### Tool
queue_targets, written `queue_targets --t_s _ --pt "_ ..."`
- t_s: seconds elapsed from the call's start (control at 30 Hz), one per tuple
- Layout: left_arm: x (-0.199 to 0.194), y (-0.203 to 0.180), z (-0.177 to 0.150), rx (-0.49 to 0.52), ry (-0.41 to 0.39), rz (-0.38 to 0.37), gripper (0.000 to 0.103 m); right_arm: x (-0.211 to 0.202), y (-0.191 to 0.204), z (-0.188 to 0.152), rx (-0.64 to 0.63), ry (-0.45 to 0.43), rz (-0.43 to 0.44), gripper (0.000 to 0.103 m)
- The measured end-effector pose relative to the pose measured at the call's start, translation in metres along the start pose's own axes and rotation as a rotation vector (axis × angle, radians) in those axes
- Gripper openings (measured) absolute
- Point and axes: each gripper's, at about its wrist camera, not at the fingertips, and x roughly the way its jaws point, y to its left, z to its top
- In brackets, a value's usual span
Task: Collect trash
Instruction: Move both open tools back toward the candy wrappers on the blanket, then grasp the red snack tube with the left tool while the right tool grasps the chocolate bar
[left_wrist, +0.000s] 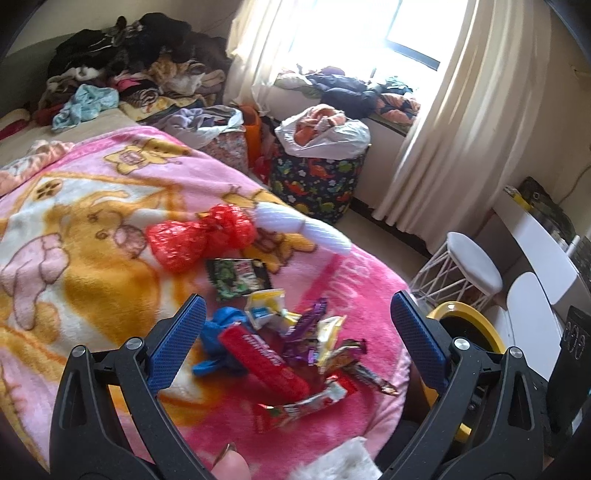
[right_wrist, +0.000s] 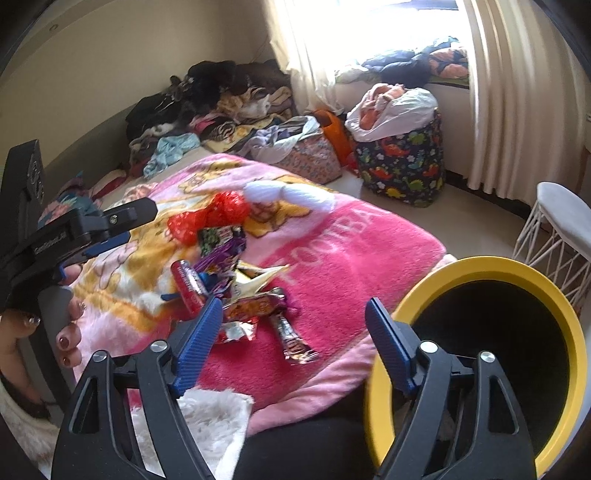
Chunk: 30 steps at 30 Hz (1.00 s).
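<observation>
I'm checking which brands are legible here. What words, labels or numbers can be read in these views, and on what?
"FOOTBA", cut off: white letters on the pink blanket.
"GenRobot.AI", small, reading unsure: on the left gripper.
Red wrapper: white print, blurred.
Green-black packet and other wrappers: unreadable.

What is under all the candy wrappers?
A pink blanket with cartoon animals lies under the candy wrappers and spreads out around them. What is beneath the blanket is covered, so it cannot be seen.

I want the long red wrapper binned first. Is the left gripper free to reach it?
Probably yes: the left gripper is open and empty, and the red wrapper lies uncovered on the blanket between its fingers.
</observation>
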Motion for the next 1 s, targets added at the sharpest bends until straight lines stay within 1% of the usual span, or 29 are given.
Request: queue_targets --t_s 0.07,0.2,0.23,0.27,0.33,0.37,0.47,0.6,0.77,0.87,1.0 --pt "0.001 0.007 0.000 -0.013 0.006 0.019 0.092 0.004 0.005 -0.001 -0.007 0.013 0.014 0.070" --pt "0.006 0.022 -0.002 -0.040 0.027 0.046 0.092 0.014 0.015 -0.003 -0.013 0.049 0.048 0.064" --pt "0.007 0.025 -0.002 -0.047 0.034 0.051 0.090 0.017 0.017 -0.002 -0.012 0.057 0.052 0.062" --pt "0.009 0.030 -0.004 -0.058 0.045 0.051 0.086 0.019 0.018 -0.003 -0.011 0.065 0.055 0.059" --pt "0.012 0.035 -0.006 -0.073 0.062 0.051 0.080 0.026 0.022 -0.005 -0.010 0.086 0.056 0.055" --pt "0.014 0.038 -0.007 -0.081 0.074 0.049 0.074 0.029 0.024 -0.005 -0.009 0.096 0.058 0.053" --pt "0.019 0.043 -0.012 -0.108 0.112 0.039 0.064 0.038 0.029 -0.008 -0.011 0.129 0.063 0.049" --pt "0.023 0.047 -0.019 -0.122 0.153 0.020 0.056 0.047 0.034 -0.012 -0.019 0.151 0.060 0.047" --pt "0.028 0.048 -0.026 -0.149 0.199 -0.014 0.050 0.055 0.033 -0.014 -0.036 0.175 0.000 0.047" --pt "0.035 0.045 -0.029 -0.161 0.223 -0.031 0.049 0.059 0.030 -0.014 -0.048 0.191 -0.028 0.047" --pt "0.044 0.045 -0.029 -0.170 0.239 -0.029 0.049 0.070 0.026 -0.014 -0.078 0.231 -0.059 0.047"
